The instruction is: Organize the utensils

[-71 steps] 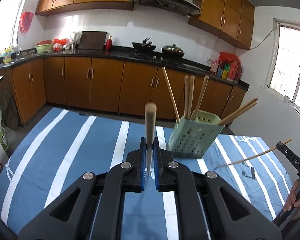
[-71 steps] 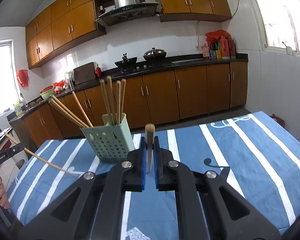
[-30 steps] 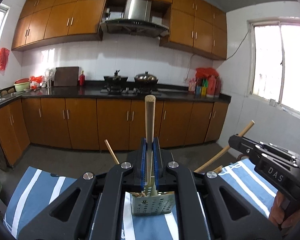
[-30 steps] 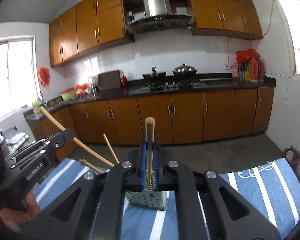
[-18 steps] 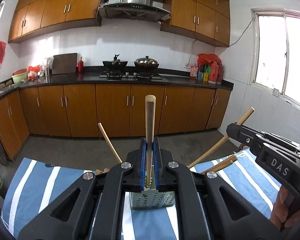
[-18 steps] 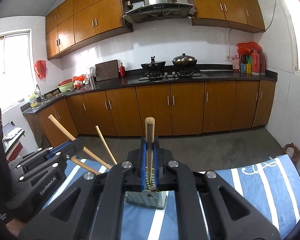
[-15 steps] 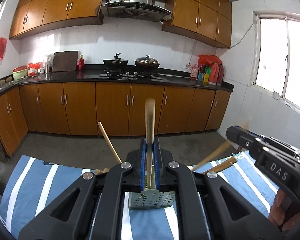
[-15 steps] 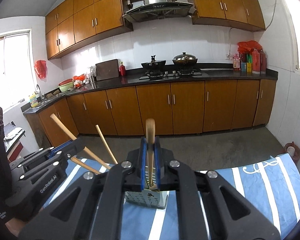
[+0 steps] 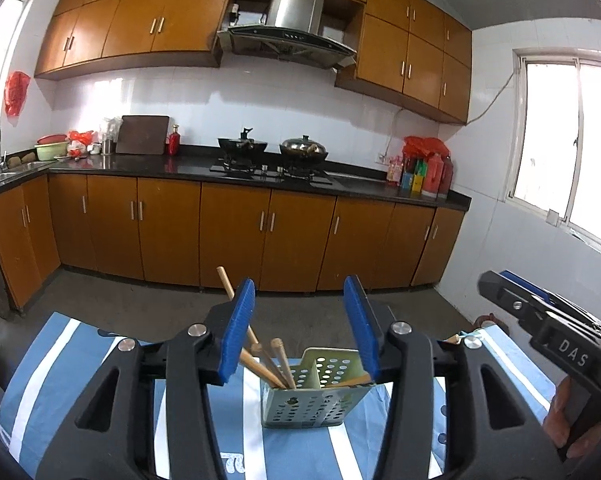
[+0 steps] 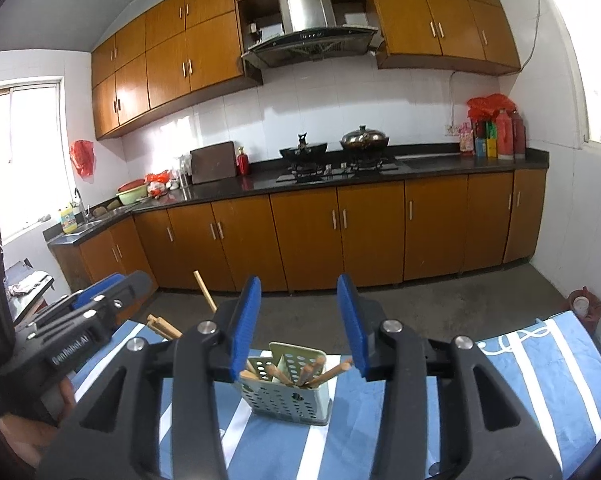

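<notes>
Both grippers, left (image 9: 300,322) and right (image 10: 300,320), spread, empty, above chopstick holder (image 9: 308,404).

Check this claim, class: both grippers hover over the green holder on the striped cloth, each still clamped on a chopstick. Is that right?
Not quite. Both views show the left gripper and right gripper with jaws just opened and nothing between them; the chopsticks now stand in the green holder on the striped cloth.

Both chopsticks gripped a moment ago have been released: the left claw (image 9: 300,332) and the right claw (image 10: 300,324) have just been opened and nothing is held between their pads. The chopsticks (image 9: 278,364) are now seen inside the green holder (image 9: 310,396).
</notes>
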Demonstrator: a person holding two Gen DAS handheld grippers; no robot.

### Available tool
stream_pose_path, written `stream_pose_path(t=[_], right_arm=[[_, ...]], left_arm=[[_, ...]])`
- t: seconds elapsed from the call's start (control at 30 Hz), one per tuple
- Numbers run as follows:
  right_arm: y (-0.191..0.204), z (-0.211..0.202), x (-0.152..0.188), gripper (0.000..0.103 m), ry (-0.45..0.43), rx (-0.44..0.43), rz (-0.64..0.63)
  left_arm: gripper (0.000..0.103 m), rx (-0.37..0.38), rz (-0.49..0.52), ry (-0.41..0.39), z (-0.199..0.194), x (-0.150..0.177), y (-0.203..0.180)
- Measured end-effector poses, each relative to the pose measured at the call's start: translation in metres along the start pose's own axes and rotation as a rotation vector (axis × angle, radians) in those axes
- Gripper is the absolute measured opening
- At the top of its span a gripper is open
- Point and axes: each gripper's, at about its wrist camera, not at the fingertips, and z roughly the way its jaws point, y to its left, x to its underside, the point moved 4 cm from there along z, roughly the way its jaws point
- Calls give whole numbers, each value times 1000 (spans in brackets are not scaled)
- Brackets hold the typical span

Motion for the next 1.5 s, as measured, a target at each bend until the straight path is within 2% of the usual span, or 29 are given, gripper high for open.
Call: stream_pose_path(t=[0.2, 0.37, 0.47, 0.5, 0.53, 0.6, 0.67, 0.93, 1.2, 1.5], right_arm=[[0, -39, 12, 56, -56, 13, -18], [11, -70, 36, 69, -85, 9, -47], [18, -84, 49, 80, -96, 13, -63], [20, -89, 52, 87, -100, 15, -65], [22, -94, 56, 94, -108, 19, -68], [26, -108, 65, 99, -139, 46, -79], [30, -118, 72, 99, -157, 67, -99], [44, -148, 116, 99, -145, 130, -140], [48, -161, 166, 99, -124, 194, -156], [48, -157, 210, 99, -55, 191, -144]], left_arm=[[60, -25, 7, -37, -40, 8, 17], [73, -50, 23, -52, -73, 27, 30], [80, -72, 48, -57, -92, 40, 34], [82, -79, 55, -60, -96, 43, 36], [87, -90, 66, -66, -101, 46, 37], [96, -123, 90, -81, -113, 52, 40], [101, -144, 113, -92, -124, 59, 42], [101, -198, 140, -57, -151, 101, 45], [101, -206, 127, -32, -166, 144, 37], [101, -243, 172, -4, -170, 180, 29]])
